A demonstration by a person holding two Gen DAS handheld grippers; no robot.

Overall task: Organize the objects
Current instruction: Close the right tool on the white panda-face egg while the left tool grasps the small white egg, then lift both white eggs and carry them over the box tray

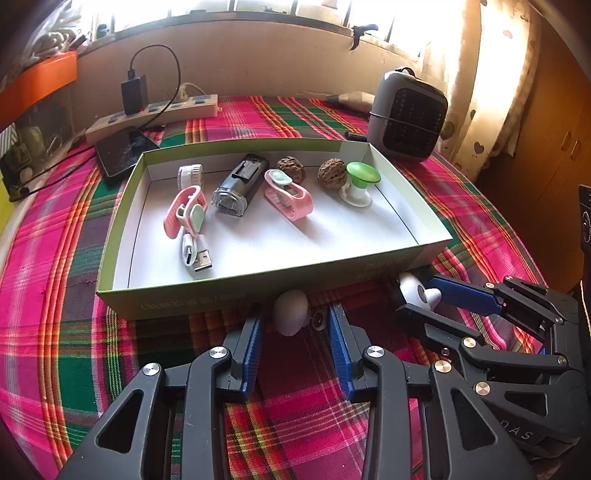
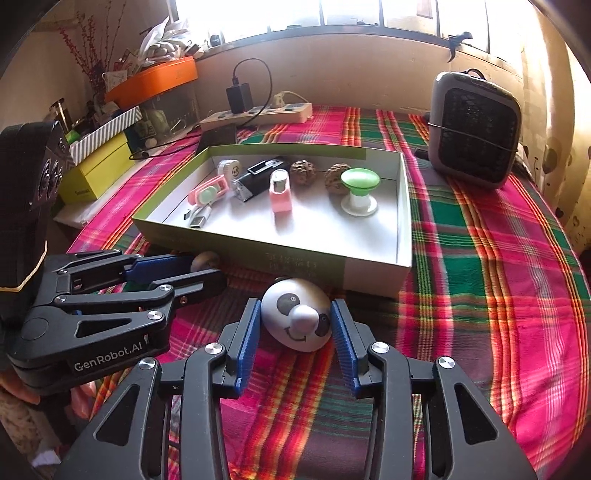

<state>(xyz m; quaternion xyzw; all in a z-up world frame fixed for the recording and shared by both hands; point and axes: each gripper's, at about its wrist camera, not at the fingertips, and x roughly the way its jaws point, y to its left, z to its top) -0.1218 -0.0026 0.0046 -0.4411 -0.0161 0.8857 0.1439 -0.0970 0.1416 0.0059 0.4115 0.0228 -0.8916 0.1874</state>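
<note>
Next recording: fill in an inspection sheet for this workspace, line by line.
Surface: table under pink-green plaid cloth.
Job's things: shallow green cardboard box holds two pink clips, black lamp, two walnuts, green-topped white suction cup; white egg-shaped panda toy and small pale egg lie outside it.
Clutter: grey fan heater, dark phone.
Grippers: left gripper open around the pale egg; right gripper pads against the panda toy's sides.
Cables: white power strip, black charger, black cord.
Surroundings: window, curtain, orange box.
</note>
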